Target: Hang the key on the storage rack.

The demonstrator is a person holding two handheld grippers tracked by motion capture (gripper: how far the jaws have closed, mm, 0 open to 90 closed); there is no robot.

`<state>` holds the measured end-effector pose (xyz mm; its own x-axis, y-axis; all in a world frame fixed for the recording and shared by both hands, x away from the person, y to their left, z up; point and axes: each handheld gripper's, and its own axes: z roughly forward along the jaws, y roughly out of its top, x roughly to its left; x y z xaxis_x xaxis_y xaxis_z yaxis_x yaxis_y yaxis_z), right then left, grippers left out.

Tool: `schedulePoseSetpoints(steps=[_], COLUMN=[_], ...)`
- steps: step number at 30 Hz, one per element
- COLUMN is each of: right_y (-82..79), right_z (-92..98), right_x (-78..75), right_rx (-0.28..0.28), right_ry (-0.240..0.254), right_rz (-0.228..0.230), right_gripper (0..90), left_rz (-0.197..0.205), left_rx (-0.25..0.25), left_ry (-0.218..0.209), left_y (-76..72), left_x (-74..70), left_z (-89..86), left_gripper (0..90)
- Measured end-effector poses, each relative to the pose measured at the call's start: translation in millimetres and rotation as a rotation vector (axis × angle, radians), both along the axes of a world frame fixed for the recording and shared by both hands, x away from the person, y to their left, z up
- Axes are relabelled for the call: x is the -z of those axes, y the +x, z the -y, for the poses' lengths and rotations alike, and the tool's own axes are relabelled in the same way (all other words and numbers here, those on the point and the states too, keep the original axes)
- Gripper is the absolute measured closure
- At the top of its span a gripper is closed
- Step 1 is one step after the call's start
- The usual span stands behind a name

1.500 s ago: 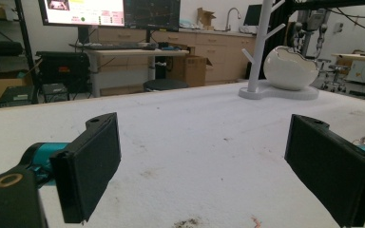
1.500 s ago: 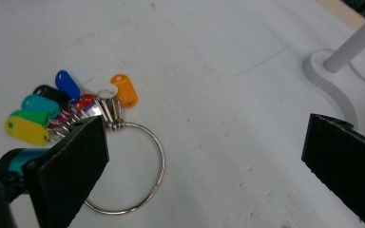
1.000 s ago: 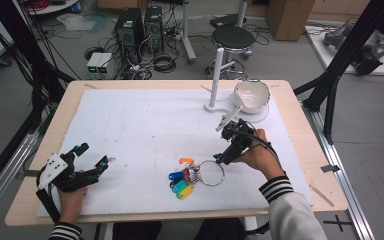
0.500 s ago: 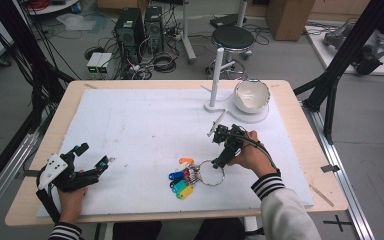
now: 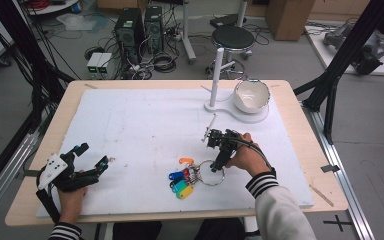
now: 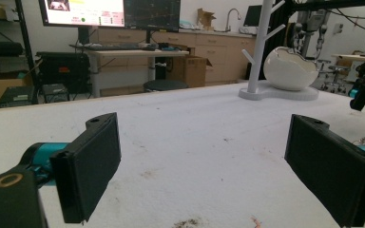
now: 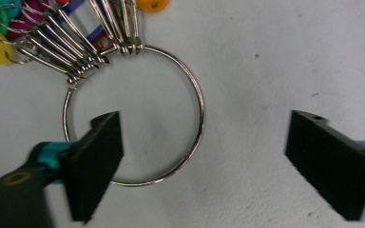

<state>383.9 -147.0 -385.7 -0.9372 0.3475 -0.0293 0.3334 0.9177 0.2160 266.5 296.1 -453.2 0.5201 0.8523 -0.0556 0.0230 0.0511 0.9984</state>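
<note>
We tip our right gripper (image 5: 219, 164) steeply down, jaws wide, one inside the large silver key ring (image 7: 135, 114); our left gripper (image 5: 94, 159) rests low, gaping, empty.

- The mat (image 5: 145, 135) covering the worktop is white with faint brown smudges; the table's edge (image 5: 30, 165) is pale wood.
- The key ring (image 7: 138, 114) is silver metal, and its tags (image 5: 181, 181) are orange, blue, magenta, green and yellow.
- The stand (image 5: 215, 80) and bowl (image 5: 252, 95) are white.
- Both sleeves' cuffs (image 5: 261, 182) are striped black and white.
- The jaws are black with teal bases.
</note>
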Motion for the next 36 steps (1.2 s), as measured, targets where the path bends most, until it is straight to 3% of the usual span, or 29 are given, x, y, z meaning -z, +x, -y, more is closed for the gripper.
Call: schedulePoseSetpoints(steps=[9,15,22,24,36], right_y=[1.8,2.6,5.6,7.3,10.4], right_z=[-1.8,-3.9,-4.7,-5.2,-8.4], right_x=[3.9,6.0,7.7,9.4,13.5], right_rx=[-0.046,-0.058,-0.065,-0.091,-0.071], right_ry=[-0.024,-0.051,-0.07,-0.085,-0.102], right_rz=[-0.012,-0.021,-0.038,-0.039,-0.068], right_gripper=[26.2,38.3,45.8,49.5,62.2], left_rz=[0.0,0.001,0.001,0.001,0.001], left_rx=[0.0,-0.001,0.0,-0.001,-0.001], left_ry=[0.0,0.001,0.0,0.001,0.0], left_y=[0.0,0.0,0.0,0.0,0.1], left_x=[0.0,0.0,0.0,0.1,0.0], left_z=[-0.1,0.0,0.0,-0.1,-0.2], left_gripper=[12.1,12.1,12.1,12.1,12.1])
